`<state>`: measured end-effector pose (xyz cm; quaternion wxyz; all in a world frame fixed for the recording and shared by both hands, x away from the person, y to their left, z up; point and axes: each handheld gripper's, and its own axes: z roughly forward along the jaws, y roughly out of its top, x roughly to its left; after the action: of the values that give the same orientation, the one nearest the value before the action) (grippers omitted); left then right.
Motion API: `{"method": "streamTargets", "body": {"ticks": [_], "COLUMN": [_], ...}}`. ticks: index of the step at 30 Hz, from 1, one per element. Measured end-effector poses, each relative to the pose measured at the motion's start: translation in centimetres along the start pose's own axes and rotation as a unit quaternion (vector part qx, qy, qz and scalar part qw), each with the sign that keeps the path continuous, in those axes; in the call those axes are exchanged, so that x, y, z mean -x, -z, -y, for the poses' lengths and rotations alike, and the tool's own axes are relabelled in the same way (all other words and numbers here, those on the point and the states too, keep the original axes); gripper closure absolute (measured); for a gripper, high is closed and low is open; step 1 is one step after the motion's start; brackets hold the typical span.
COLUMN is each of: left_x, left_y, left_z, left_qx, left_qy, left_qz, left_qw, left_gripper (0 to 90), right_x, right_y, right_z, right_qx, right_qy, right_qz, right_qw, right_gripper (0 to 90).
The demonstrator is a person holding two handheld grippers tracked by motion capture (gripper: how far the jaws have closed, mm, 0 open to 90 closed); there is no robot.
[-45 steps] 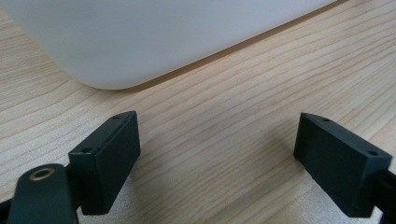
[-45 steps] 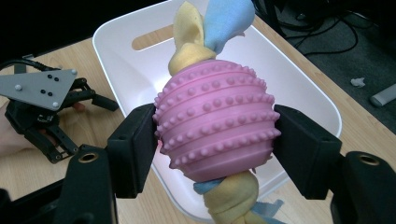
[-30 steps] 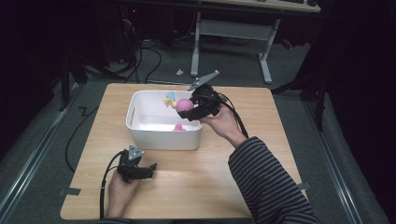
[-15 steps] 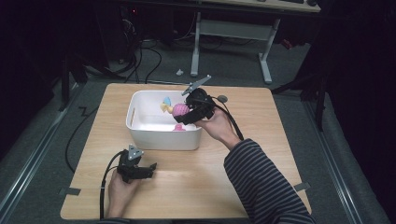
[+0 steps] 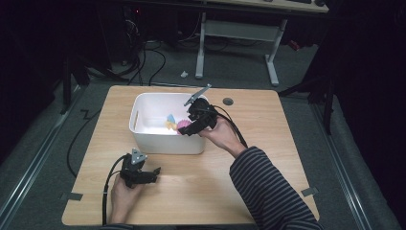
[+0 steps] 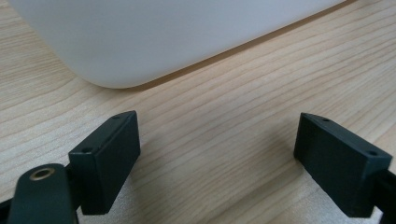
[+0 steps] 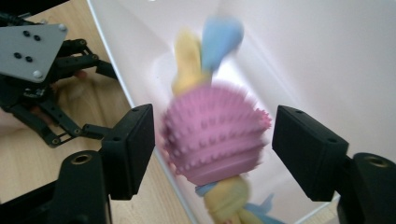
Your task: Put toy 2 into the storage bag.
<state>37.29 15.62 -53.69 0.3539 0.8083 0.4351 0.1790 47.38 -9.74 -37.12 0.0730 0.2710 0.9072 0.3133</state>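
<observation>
The right tool (image 7: 212,140) hung over the white bin (image 5: 143,136) with its jaws apart — the pink spiky toy (image 7: 212,137), on a yellow and blue rope, was between them, apparently untouched. The left tool (image 6: 219,154) rested on the counter (image 5: 268,158), jaws wide apart, just beside the bin.
</observation>
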Motion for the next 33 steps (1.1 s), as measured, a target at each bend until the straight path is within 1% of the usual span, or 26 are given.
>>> {"method": "streamTargets", "body": {"ticks": [5,9,13,19,22,24,27,30,33], "left_x": [0.0,0.0,0.0,0.0,0.0,0.0,0.0,0.0,0.0], "left_y": [0.0,0.0,0.0,0.0,0.0,0.0,0.0,0.0,0.0], "left_z": [0.0,0.0,0.0,0.0,0.0,0.0,0.0,0.0,0.0], "left_qx": [0.0,0.0,0.0,0.001,0.0,0.001,0.001,0.001,0.001], "left_qy": [0.0,0.0,0.0,0.0,0.0,0.0,0.0,0.001,0.0], "left_qz": [0.0,-0.001,-0.001,-0.001,-0.001,-0.001,-0.001,-0.001,-0.001], "left_qw": [1.0,1.0,1.0,1.0,1.0,1.0,1.0,1.0,1.0], "left_gripper": [14.5,14.5,14.5,14.5,14.5,14.5,14.5,14.5,14.5], "right_x": [0.2,0.4,0.7,1.7,2.2,2.5,3.1,3.5,3.6], "right_y": [1.0,2.2,3.8,6.3,7.3,7.6,8.1,8.7,9.2], "right_z": [0.3,1.3,3.0,6.4,8.2,9.2,10.6,12.0,13.1], "right_qx": [0.019,0.043,0.067,0.103,0.109,0.104,0.1,0.108,0.109], "right_qy": [-0.003,-0.011,-0.025,-0.055,-0.069,-0.076,-0.083,-0.098,-0.107], "right_qz": [0.003,0.01,0.024,0.034,0.044,0.055,0.063,0.069,0.076], "right_qw": [0.9998,0.9989,0.9971,0.9926,0.9907,0.9901,0.9895,0.9869,0.9854], "right_gripper": [26.9,27.7,28.5,29.9,30.3,30.5,30.7,31.0,31.2]}}
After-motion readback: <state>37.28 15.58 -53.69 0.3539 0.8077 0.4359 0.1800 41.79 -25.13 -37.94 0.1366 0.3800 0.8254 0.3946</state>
